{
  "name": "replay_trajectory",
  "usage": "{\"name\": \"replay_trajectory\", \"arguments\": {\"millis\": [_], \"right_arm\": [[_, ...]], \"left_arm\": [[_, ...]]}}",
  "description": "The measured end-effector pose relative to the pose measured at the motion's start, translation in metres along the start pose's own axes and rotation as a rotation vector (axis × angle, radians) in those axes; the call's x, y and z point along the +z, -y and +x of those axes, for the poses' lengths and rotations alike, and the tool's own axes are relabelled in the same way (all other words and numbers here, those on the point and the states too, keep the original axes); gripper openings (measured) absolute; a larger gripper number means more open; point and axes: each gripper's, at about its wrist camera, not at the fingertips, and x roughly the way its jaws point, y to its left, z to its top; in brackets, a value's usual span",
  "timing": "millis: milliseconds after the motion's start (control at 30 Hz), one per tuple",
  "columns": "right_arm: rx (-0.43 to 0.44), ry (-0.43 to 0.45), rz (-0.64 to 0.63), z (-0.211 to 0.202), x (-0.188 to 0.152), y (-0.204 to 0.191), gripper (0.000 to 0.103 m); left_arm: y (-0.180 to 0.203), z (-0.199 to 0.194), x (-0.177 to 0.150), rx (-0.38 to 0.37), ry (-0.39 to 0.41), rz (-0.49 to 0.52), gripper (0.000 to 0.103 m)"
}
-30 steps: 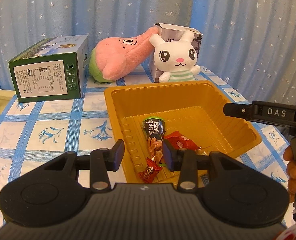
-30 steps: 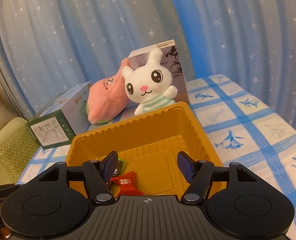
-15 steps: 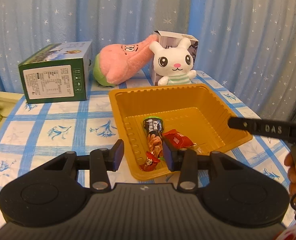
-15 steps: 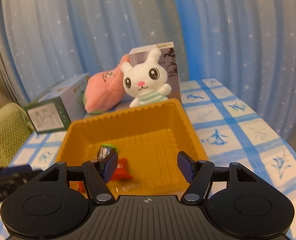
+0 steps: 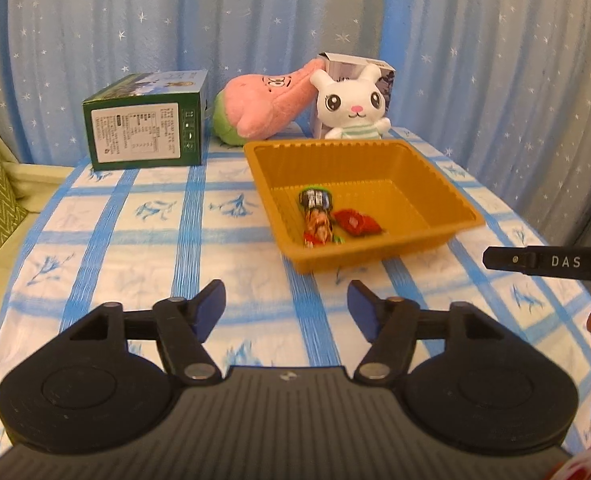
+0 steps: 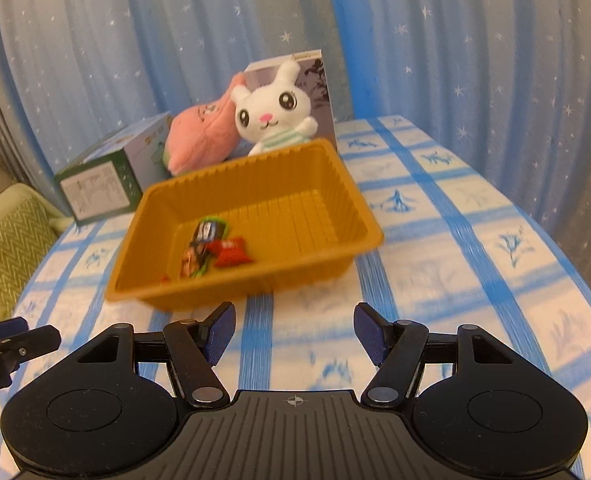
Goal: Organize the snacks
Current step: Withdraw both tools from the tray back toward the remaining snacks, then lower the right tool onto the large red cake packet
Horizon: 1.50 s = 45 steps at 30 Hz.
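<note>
Now left tongs [image 5: 286, 306] opening, right tongs [image 6: 294, 332] agape, both empty

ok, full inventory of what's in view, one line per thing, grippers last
orange plastic tray: 1, orange, table centre
long dark snack packet: 1, black with green end, in tray
red wrapped snack: 1, red, in tray beside packet
green printed carton: 1, green, back left
pink plush toy: 1, pink and green, back centre
white rabbit plush: 1, white, behind tray
grey box: 1, behind rabbit
checked tablecloth: 1, blue and white
left gripper: 1, black, opening, empty
right gripper: 1, black, open, empty
</note>
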Motion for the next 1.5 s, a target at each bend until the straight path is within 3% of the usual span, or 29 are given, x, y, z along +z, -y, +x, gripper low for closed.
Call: {"name": "replay_trajectory", "arguments": {"millis": [200,333,967,1500], "right_arm": [[-0.014,-0.036,-0.033,-0.017,-0.033,-0.005,0.066],[-0.018,-0.059,-0.052,-0.027,-0.053,-0.009,0.066],[0.041,-0.083,-0.037,-0.089,-0.134,-0.022,0.066],[0.14,-0.12,0.044,-0.064,-0.136,-0.034,0.065]], "left_arm": [[0.0,-0.028,-0.032,-0.015,0.005,-0.015,0.08],[-0.004,-0.045,-0.049,-0.011,0.019,-0.009,0.085],[-0.029,-0.091,-0.115,0.021,-0.035,-0.044,0.086],[-0.018,-0.07,-0.119,0.009,-0.089,-0.022,0.086]]}}
